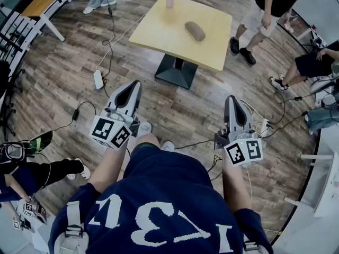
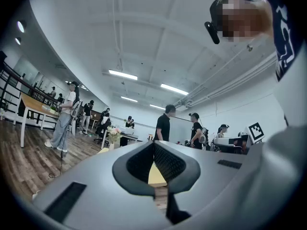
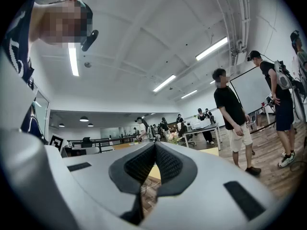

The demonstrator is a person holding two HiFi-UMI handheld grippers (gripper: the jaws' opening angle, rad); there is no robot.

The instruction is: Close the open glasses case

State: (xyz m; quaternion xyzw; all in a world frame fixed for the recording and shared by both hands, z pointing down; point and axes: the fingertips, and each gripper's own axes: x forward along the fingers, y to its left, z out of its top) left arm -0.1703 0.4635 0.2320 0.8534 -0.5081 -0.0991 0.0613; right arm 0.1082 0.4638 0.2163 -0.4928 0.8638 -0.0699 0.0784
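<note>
Tools: left tool [image 1: 136,85], right tool [image 1: 231,100], both closed, empty; one glasses case [image 1: 195,30] on one table [image 1: 159,28].

Brown oblong glasses case [image 1: 195,30] on table [image 1: 159,29]

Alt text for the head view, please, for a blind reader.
A person holds the left gripper and right gripper, both shut and empty, short of a yellow table bearing a brown glasses case and a small vase. Bystanders stand around.

The head view looks steeply down from behind the left tongs [image 1: 131,86] and right tongs [image 1: 232,100]. Both tongs views face level, sharing the counter [image 1: 159,33] far ahead.
</note>
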